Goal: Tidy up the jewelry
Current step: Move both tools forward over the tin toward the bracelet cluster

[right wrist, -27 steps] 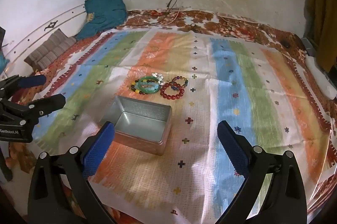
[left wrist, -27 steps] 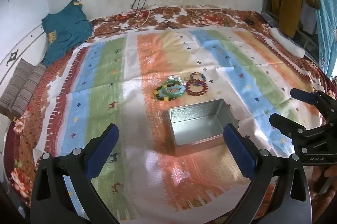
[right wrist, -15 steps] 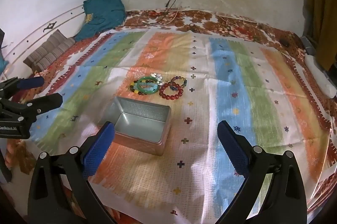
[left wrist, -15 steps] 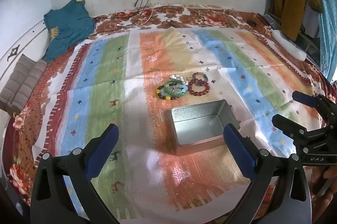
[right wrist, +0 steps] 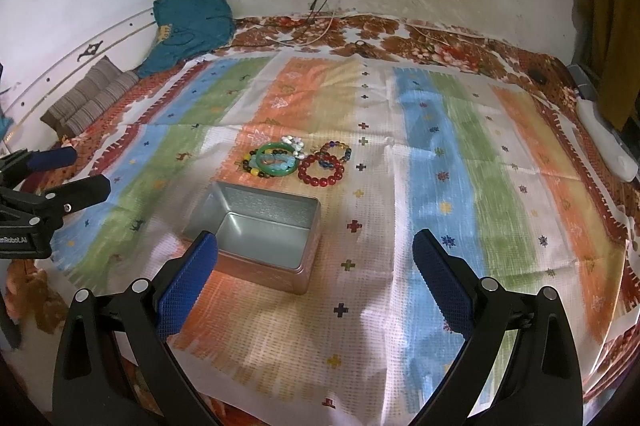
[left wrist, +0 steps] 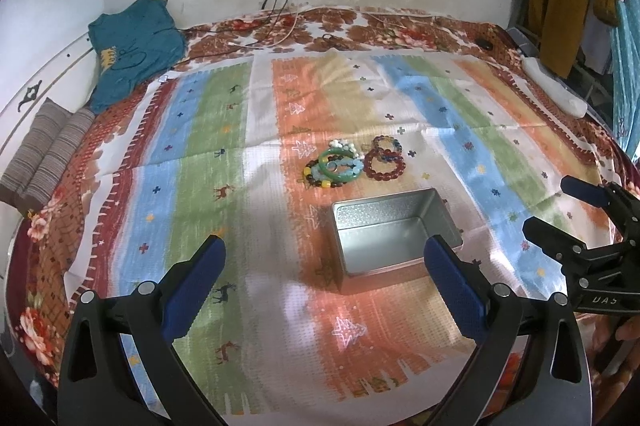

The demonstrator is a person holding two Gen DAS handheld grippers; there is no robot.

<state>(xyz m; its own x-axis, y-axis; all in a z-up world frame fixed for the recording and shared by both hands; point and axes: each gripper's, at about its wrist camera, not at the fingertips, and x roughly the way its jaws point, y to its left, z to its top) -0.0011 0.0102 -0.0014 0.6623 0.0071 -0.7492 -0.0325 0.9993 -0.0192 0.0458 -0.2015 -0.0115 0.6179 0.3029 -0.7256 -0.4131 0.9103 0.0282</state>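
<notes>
Bed: striped cloth (left wrist: pixel 224 154) is soft under our tin (left wrist: pixel 394 232).
Fingers: left gripper (left wrist: pixel 322 276) and right gripper (right wrist: pixel 314 272) gape wide, empty.
Risk: bracelets (right wrist: pixel 294 162) overlap, so we may snag several.

- One shiny tin box (left wrist: pixel 394 232) with no lid.
- One pile of bracelets (left wrist: pixel 352 162) just behind the tin box: about five, hard to count.
- One striped cloth (left wrist: pixel 200 154) under the box.
- Two grippers, the left gripper (left wrist: pixel 322 274) and the right gripper (right wrist: pixel 314 268).

Between your left gripper (left wrist: pixel 323 268) and the bracelets (left wrist: pixel 352 164) stands the open tin box (left wrist: pixel 394 232), just beside them near the striped cloth's (left wrist: pixel 200 154) middle. Your right gripper (right wrist: pixel 314 274) has bare cloth ahead toward the right edge.
</notes>
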